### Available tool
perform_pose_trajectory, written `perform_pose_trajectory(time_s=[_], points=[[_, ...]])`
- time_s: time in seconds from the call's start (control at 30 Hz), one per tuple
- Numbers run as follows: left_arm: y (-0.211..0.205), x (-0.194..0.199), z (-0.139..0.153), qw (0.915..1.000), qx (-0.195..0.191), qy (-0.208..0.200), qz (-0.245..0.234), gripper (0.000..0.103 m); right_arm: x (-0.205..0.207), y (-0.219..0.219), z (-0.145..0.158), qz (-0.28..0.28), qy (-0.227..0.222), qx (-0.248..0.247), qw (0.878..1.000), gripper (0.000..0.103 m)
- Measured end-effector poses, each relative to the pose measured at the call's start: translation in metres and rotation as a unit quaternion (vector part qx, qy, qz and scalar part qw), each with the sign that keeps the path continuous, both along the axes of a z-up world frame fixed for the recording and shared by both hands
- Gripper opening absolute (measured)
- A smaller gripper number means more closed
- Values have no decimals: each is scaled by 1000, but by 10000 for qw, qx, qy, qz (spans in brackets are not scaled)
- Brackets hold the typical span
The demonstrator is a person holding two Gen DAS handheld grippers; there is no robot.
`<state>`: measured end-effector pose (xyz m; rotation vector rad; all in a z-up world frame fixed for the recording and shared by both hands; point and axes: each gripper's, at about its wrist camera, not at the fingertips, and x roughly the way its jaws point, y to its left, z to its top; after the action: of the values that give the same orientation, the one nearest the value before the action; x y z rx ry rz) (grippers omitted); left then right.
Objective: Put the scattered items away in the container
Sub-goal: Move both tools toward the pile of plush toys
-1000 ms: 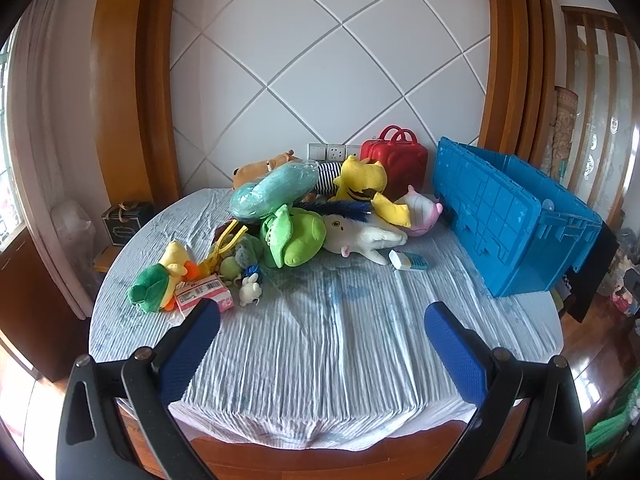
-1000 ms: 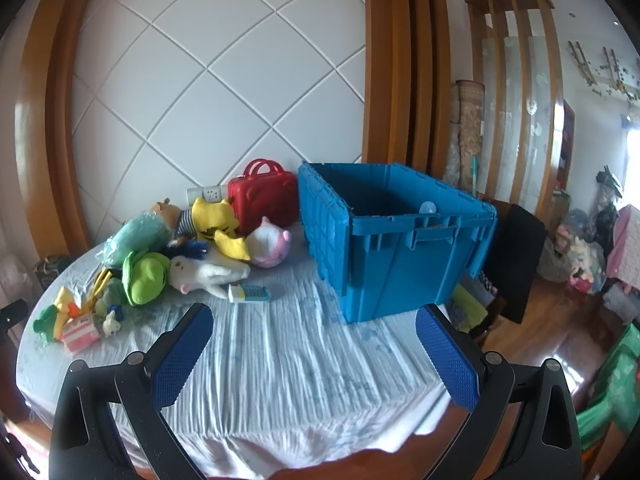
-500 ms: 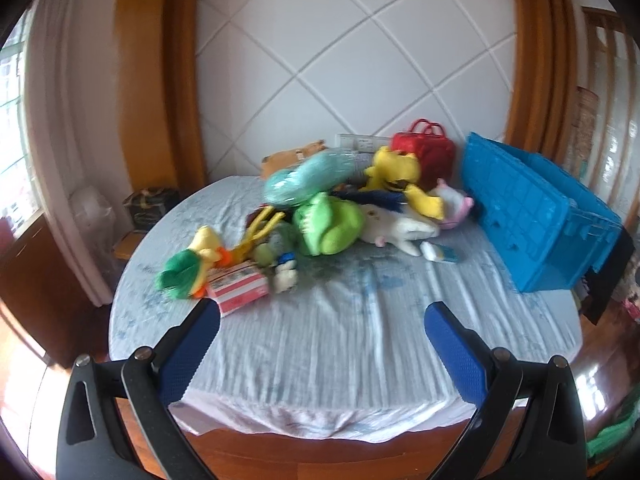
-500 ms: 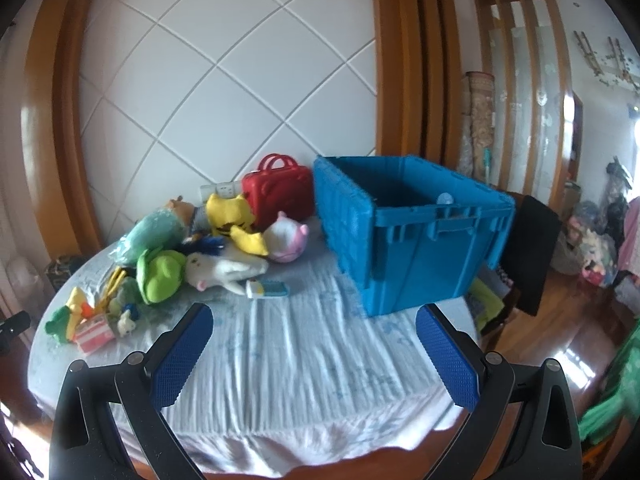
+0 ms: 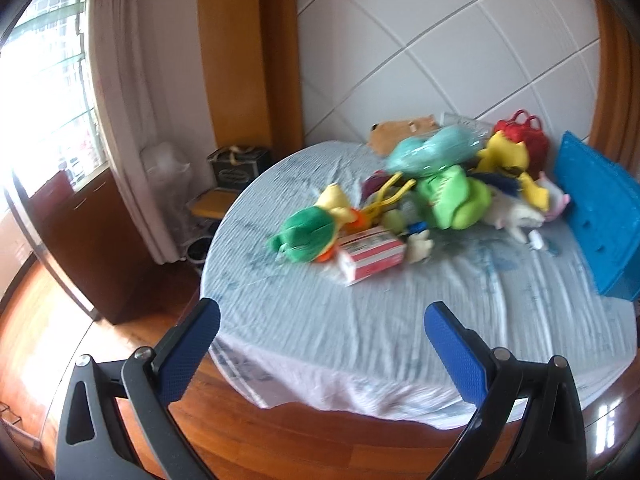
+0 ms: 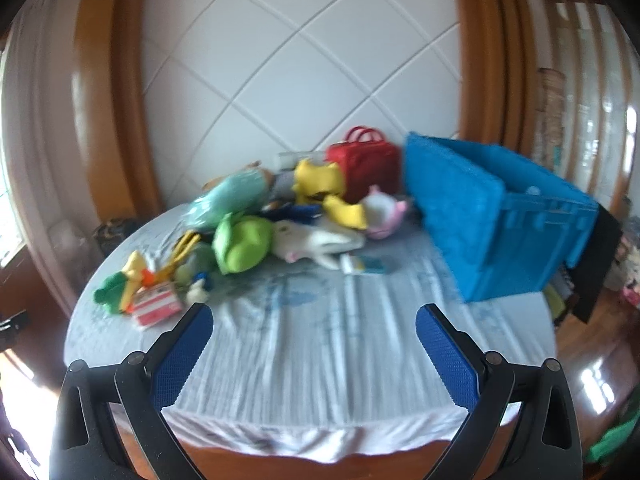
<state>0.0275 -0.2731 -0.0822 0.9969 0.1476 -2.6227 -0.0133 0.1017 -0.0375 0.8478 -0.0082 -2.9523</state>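
Blue-padded left claw (image 5: 322,330): swung left since a second ago, gaping, empty.
Right claw (image 6: 314,330): gaping, empty.
Blue plastic crate (image 6: 504,216): nothing tidied in yet (approach only).

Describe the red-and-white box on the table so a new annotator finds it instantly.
Start at the blue crate on the round table, then cross to the opposite end of the toy pile. The red-and-white box lies at the pile's near edge, against the green and yellow plush. It is the only flat-sided, boxy item among soft rounded toys.
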Motion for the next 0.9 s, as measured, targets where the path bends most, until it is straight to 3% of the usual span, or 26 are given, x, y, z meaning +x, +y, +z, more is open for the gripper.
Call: perform_pose_trajectory(time_s=[0.37, 0.67, 0.9], points=[[-50, -51, -31, 9989, 277, -311, 229, 103, -81, -101, -30, 856, -460, 185, 9951, 103], [-74, -157, -55, 9960, 283, -814, 253, 103, -190, -170, -69, 1550, -923, 114, 9835, 103], [-85, -220, -71, 9935, 339, -1063, 206, 103, -249, -198, -92, 1828, -1233, 121, 9753, 103]])
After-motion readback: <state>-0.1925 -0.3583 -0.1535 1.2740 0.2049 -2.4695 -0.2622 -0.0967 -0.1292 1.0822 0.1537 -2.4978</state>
